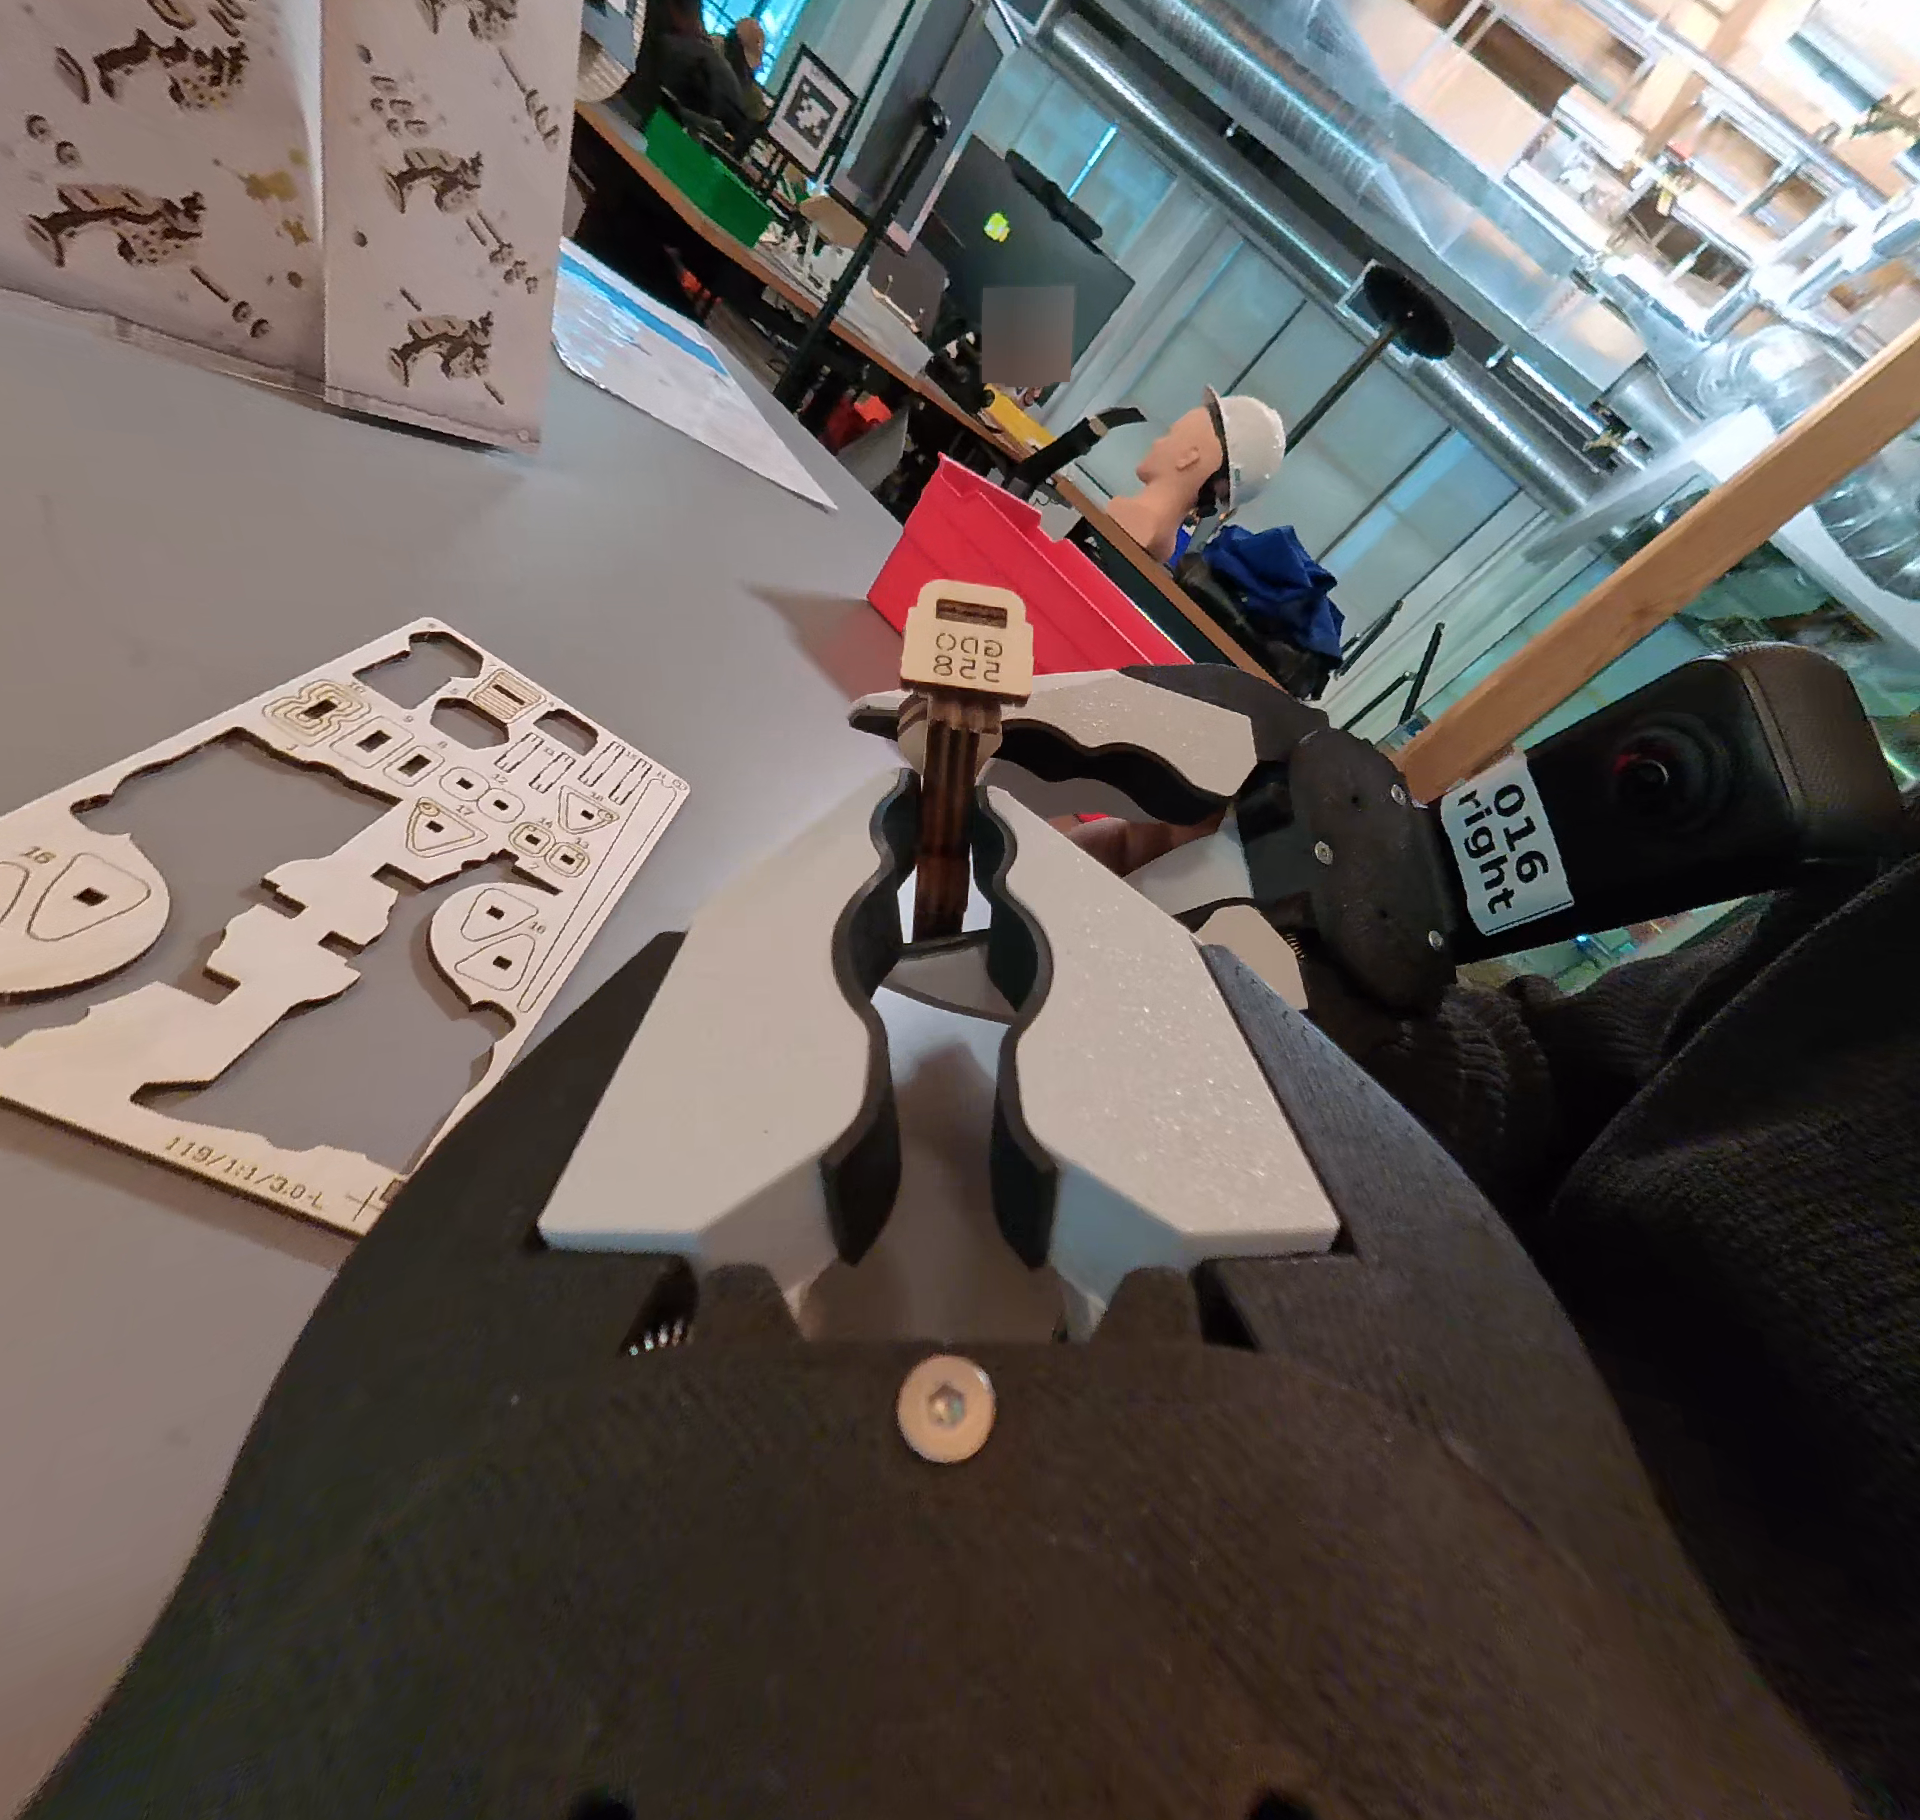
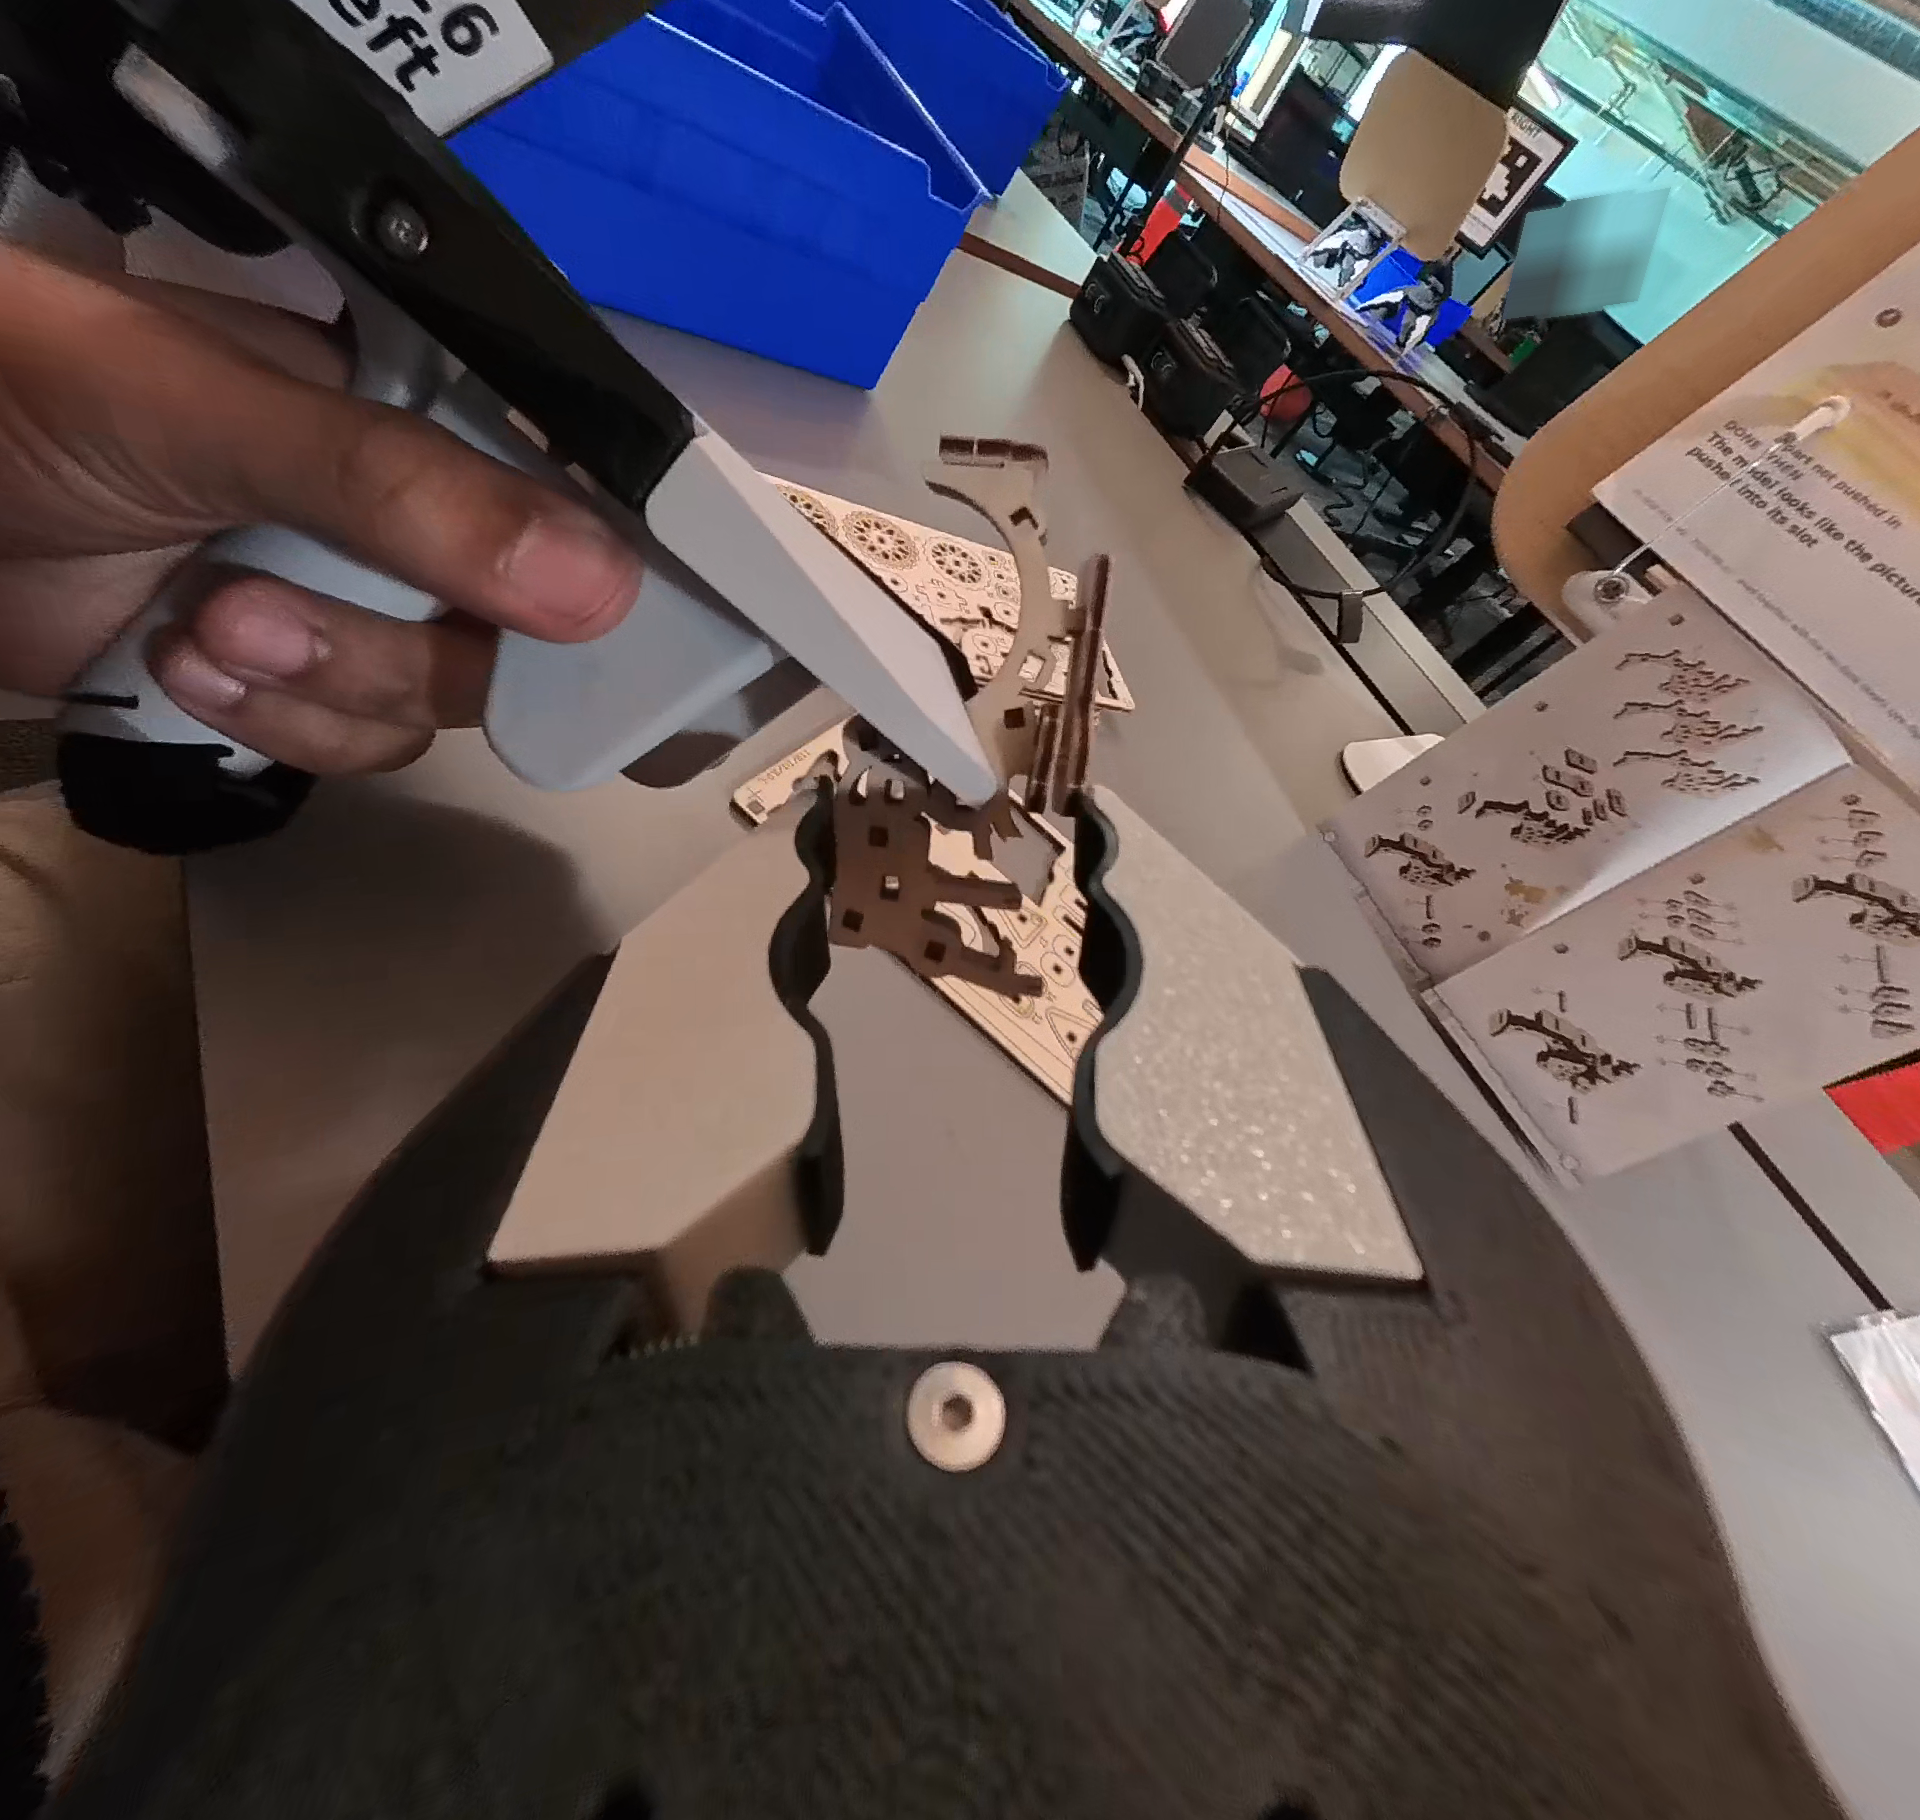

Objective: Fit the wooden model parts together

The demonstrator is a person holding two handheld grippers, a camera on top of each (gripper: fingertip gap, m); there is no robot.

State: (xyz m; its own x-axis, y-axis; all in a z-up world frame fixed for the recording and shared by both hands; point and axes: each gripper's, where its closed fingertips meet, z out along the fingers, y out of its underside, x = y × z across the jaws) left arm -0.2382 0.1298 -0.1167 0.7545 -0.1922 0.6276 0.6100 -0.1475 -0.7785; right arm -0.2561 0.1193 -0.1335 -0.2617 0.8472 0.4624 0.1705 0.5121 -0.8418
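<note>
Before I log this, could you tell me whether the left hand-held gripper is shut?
Shut: the left hand-held gripper pinches the layered wooden model between its fingertips.

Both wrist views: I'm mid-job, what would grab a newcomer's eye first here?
In the left wrist view, the left gripper clamps a layered wooden model part upright at centre, its pale cap on top. In the right wrist view, the right gripper stands open around the brown assembly. A cut-out plywood sheet lies flat on the grey table, left of the gripper.

Layered wooden model (image 1: 943, 835) upright, gripper-clamped (image 1: 943, 861)
</note>
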